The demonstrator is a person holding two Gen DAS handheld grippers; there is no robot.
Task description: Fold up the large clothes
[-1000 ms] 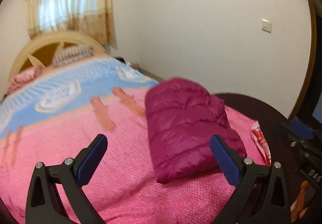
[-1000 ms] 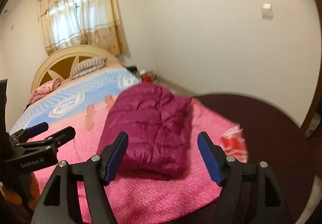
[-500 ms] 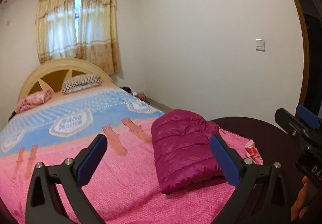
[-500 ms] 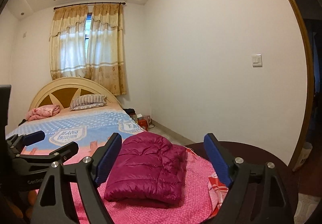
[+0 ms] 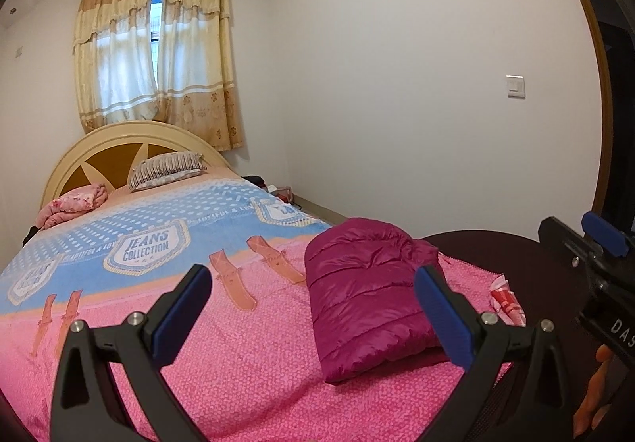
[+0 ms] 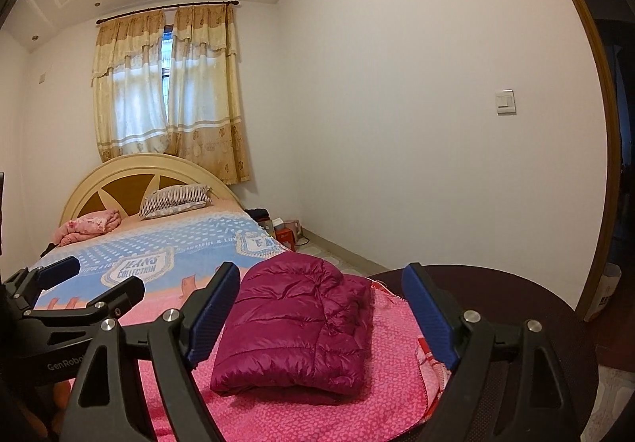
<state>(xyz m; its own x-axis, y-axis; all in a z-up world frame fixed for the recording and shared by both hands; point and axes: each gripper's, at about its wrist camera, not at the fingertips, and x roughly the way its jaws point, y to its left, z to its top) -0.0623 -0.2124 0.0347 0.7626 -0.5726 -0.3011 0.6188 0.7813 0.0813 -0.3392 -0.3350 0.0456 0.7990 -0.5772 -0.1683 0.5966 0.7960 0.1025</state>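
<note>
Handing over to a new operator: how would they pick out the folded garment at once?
Find the bed with the arched headboard, then look to the pink foot end of its bedspread. The folded magenta puffer jacket lies there near the right-hand edge, the only shiny, quilted, plain dark item on the patterned cover.

— What sort of place was this?
— A home bedroom: a bed (image 5: 238, 323) with a pink and blue blanket (image 5: 139, 227), an arched headboard (image 5: 115, 140) and a striped pillow (image 5: 166, 170).
— Anything else?
— Curtains (image 6: 166, 84) hung over the window, and a light switch (image 6: 505, 101) sat on the white wall.
</note>
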